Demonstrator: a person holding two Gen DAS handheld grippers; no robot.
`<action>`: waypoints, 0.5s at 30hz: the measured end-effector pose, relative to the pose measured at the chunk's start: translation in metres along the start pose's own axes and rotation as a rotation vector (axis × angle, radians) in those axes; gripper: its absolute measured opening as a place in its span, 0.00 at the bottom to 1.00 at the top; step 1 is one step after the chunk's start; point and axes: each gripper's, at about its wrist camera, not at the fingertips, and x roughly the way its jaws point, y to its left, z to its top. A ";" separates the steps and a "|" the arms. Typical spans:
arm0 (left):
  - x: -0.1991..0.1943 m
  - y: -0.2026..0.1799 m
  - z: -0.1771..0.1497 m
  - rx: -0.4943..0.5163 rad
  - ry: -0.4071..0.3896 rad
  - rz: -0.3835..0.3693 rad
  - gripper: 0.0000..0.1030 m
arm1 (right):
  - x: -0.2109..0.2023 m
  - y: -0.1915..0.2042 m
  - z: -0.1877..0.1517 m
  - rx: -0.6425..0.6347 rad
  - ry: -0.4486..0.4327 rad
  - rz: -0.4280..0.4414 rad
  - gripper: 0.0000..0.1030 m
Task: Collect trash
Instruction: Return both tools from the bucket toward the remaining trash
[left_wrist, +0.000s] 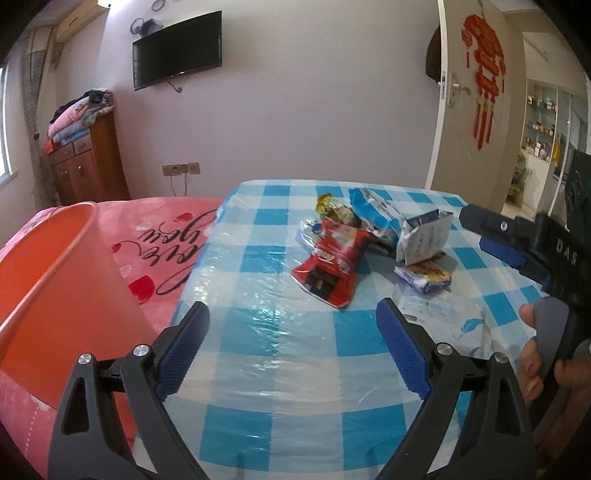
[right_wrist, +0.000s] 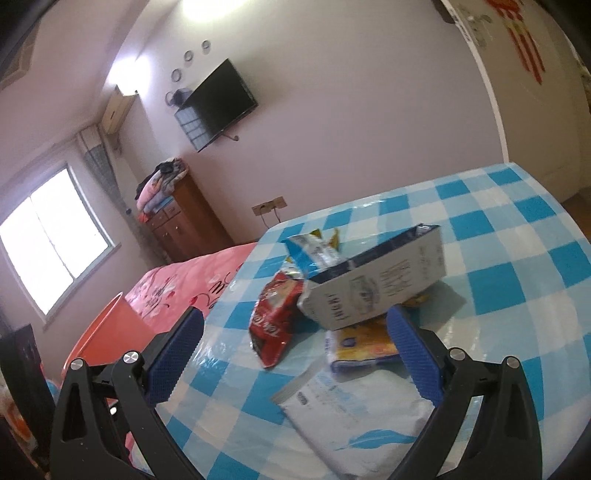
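The yellow snack packet (right_wrist: 364, 347) is seen at twelve o'clock, just ahead of the right gripper (right_wrist: 295, 354), whose jaws are spread and empty; the left gripper (left_wrist: 293, 354), likewise spread, is held farther back.

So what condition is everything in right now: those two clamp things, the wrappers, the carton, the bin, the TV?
left gripper: open, holding nothing
right gripper: open, holding nothing
red snack bag: flattened, lying on the table
milk carton: top torn open, tipped on its side
blue-and-white bag: torn open, crumpled
white plastic pouch: lying flat
orange bin: open-topped, beside the table
TV: screen dark
door: standing open
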 end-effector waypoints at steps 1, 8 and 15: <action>0.001 -0.002 -0.001 0.003 0.004 -0.002 0.89 | 0.000 -0.003 0.001 0.008 0.001 -0.001 0.95; 0.009 -0.016 0.000 0.027 0.029 -0.013 0.89 | 0.001 -0.033 0.003 0.107 0.029 0.006 0.95; 0.025 -0.035 0.016 0.018 0.048 -0.092 0.89 | -0.003 -0.067 0.010 0.200 0.038 -0.025 0.95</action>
